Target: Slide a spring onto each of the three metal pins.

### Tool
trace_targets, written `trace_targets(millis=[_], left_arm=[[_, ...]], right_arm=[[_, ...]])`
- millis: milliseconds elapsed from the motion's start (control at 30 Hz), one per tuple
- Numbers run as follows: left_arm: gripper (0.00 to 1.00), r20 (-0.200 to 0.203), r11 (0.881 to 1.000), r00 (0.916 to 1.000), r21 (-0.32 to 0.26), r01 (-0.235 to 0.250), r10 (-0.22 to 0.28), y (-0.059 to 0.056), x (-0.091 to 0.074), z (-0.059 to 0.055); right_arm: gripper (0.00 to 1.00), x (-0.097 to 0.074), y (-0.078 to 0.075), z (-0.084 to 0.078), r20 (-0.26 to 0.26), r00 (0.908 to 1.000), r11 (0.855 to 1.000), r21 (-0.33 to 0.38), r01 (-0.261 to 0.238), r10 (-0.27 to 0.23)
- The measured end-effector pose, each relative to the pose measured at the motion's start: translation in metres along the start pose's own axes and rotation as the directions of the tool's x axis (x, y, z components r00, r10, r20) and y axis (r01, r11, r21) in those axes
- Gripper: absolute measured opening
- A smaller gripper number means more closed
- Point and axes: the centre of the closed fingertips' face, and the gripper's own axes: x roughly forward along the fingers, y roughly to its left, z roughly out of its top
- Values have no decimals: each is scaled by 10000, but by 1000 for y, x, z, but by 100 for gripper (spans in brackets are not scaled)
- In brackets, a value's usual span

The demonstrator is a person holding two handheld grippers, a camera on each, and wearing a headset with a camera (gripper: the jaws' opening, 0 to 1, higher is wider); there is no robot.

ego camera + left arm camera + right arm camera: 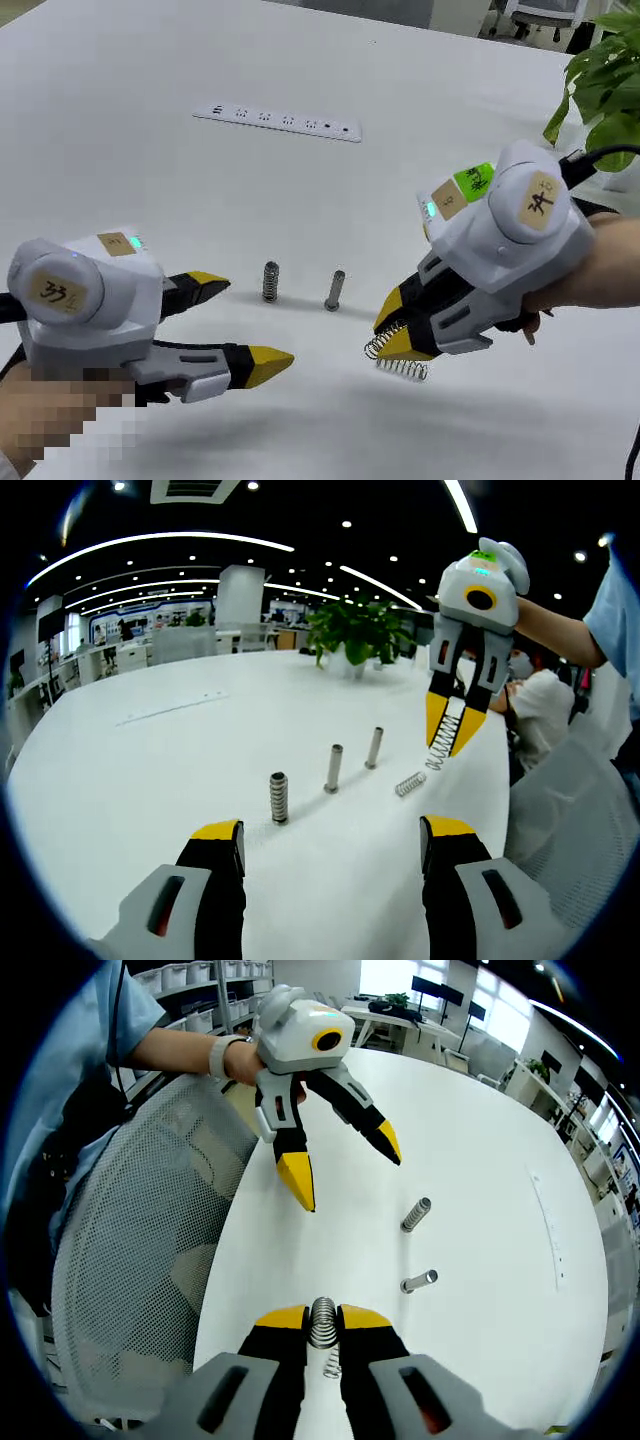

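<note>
Three metal pins stand in a row on the white table [150, 160]. The nearest pin [278, 797] carries a spring, also visible as the pin with a spring [270, 281]. The middle pin [333, 768] and the far pin [374, 748] are bare. My right gripper [447, 746] hangs above the table past the far pin, shut on an upright spring [322, 1322]. Another loose spring [410, 783] lies on the table under it. My left gripper [240, 325] is open and holds nothing, short of the pin row.
A flat white power strip [278, 121] lies across the far side of the table. A green potted plant [600, 80] stands at the right rim. A mesh office chair [150, 1250] sits beside the table's near edge.
</note>
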Motion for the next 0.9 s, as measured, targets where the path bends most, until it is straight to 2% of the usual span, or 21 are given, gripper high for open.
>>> trace_targets(millis=[100,167,333,600,800,900], left_arm=[[78,177,9997,9996,-140,-206,209,9,-5,-1],[87,232,9998,9995,-114,-188,190,11,-5,-2],[100,227,9994,9994,-240,-267,273,13,-5,-4],[100,37,9995,9998,-275,-182,183,12,-3,-9],[100,101,9994,9997,-248,-240,243,12,-3,-7],[100,124,9994,9996,-243,-257,260,9,-3,-5]], right_arm=[[12,0,-3,0,-98,9999,10000,-87,-23,22],[12,0,-5,0,-177,9998,9999,-145,-25,22],[12,1,-14,-3,-511,9987,9994,-359,-18,0],[12,-1,-33,-7,-1136,9934,9961,-878,64,-164],[12,-2,-53,-4,-1509,9880,9922,-1239,144,-332],[12,-2,-58,-1,-1599,9867,9911,-1326,93,-306]])
